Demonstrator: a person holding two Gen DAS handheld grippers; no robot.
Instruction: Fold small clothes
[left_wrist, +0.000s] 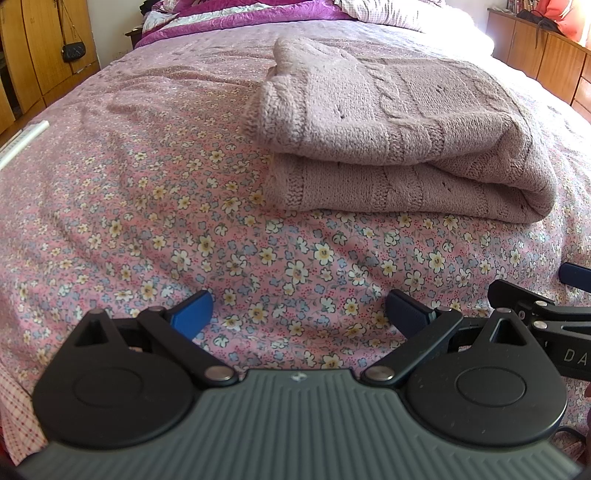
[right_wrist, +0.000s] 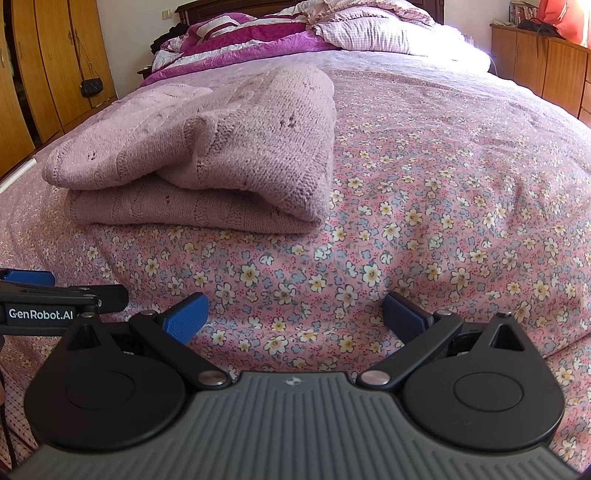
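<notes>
A dusty-pink knitted sweater (left_wrist: 399, 140) lies folded in layers on the floral bedsheet (left_wrist: 147, 221). In the left wrist view it sits ahead and to the right; in the right wrist view the sweater (right_wrist: 207, 155) sits ahead and to the left. My left gripper (left_wrist: 299, 314) is open and empty, low over the sheet, short of the sweater. My right gripper (right_wrist: 291, 314) is open and empty too, beside the left one, whose body (right_wrist: 44, 306) shows at the left edge. The right gripper's body (left_wrist: 543, 310) shows at the left view's right edge.
Rumpled purple quilt and checked pillows (right_wrist: 332, 33) lie at the head of the bed. Wooden wardrobes (right_wrist: 48, 66) with a hanging black bag (right_wrist: 90, 86) stand on the left. A wooden dresser (right_wrist: 543, 62) stands on the right. A white strip (left_wrist: 22, 142) lies at the bed's left edge.
</notes>
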